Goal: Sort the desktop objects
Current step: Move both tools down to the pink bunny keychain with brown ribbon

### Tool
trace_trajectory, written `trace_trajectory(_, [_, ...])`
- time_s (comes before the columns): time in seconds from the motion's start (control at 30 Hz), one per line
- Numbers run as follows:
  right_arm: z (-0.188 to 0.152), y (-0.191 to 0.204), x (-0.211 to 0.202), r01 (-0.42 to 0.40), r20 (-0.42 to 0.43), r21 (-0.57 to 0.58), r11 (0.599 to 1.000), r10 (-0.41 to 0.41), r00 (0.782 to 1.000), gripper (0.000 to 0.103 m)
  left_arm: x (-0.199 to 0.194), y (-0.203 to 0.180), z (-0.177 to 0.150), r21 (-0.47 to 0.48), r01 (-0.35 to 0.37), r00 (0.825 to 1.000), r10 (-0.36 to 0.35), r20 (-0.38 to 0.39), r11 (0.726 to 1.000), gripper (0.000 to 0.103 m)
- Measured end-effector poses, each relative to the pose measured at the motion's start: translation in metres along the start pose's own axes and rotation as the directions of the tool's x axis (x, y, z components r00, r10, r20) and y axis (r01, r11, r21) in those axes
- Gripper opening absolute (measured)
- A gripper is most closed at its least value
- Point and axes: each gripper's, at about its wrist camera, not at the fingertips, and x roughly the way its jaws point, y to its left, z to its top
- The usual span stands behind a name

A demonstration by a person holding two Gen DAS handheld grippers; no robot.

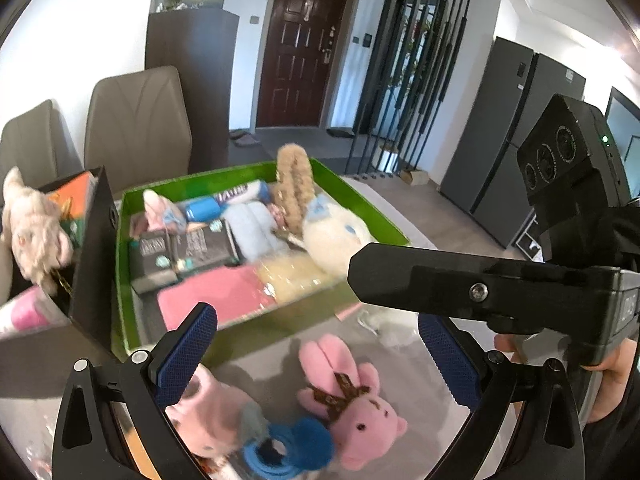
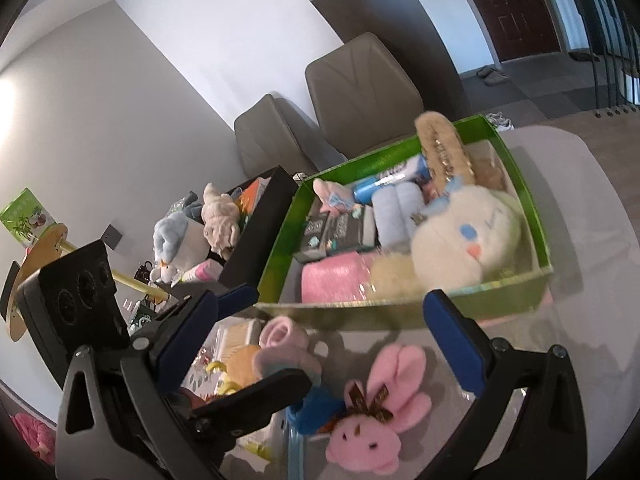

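Observation:
A pink bunny plush (image 1: 352,404) (image 2: 376,412) with a brown bow lies on the grey table, between the fingers of both grippers. Beside it are a blue fuzzy ring (image 1: 288,448) (image 2: 316,408) and a pale pink plush (image 1: 208,412). My left gripper (image 1: 320,360) is open above them, holding nothing. My right gripper (image 2: 320,344) is open too, also holding nothing. Its black finger (image 1: 420,276) crosses the left wrist view from the right. Behind the toys stands a green box (image 1: 124,264) (image 2: 280,248) holding a white plush (image 1: 336,236) (image 2: 464,240), towels and dark packets.
A black box (image 1: 92,248) (image 2: 260,216) with a beige plush (image 1: 32,228) (image 2: 220,220) stands left of the green one. Two padded chairs (image 1: 136,120) are behind the table. Small packets and boxes (image 2: 232,344) crowd the table's left. A hand (image 1: 608,384) holds the right gripper.

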Motion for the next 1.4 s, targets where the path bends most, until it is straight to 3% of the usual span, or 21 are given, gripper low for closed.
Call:
trace_trajectory(0.3, [-0.02,-0.018,-0.005,0.03,-0.04,0.056,0.998,-0.028,0.999,0.098,0.019,-0.022,-0.022,0.021,0.005,0.998,-0.003,-0.07,1.0,0.101])
trace_trajectory(0.47, [-0.021,-0.026,0.0,0.034,-0.063,0.075,0.997,-0.029,0.998,0.095,0.031,-0.019,-0.03,0.003,0.0,0.993,0.001,-0.115,1.0,0.085])
trace_trajectory(0.97, [-0.03,-0.03,0.028,0.022,-0.197,0.101,0.995,-0.002,0.98,0.084,0.037,-0.022,-0.038,0.003,0.026,0.986,-0.025,-0.166,1.0,0.084])
trace_trajectory(1.07, [-0.032,-0.031,0.034,0.04,-0.226,0.104,0.994,-0.015,0.974,0.083,0.039,-0.021,-0.039,-0.002,0.022,0.984,-0.022,-0.178,1.0,0.072])
trace_trajectory(1.2, [-0.036,-0.035,0.041,0.056,-0.264,0.114,0.992,-0.024,0.964,0.079,0.041,-0.022,-0.042,-0.005,0.031,0.981,-0.031,-0.191,1.0,0.07])
trace_trajectory(1.27, [-0.038,-0.038,0.044,0.07,-0.285,0.127,0.989,-0.031,0.958,0.075,0.043,-0.024,-0.044,-0.007,0.051,0.976,-0.051,-0.212,0.999,0.057])
trace_trajectory(1.4, [-0.043,-0.047,0.052,0.104,-0.332,0.158,0.982,-0.047,0.942,0.063,0.052,-0.027,-0.052,0.003,0.089,0.957,-0.085,-0.277,0.996,0.056])
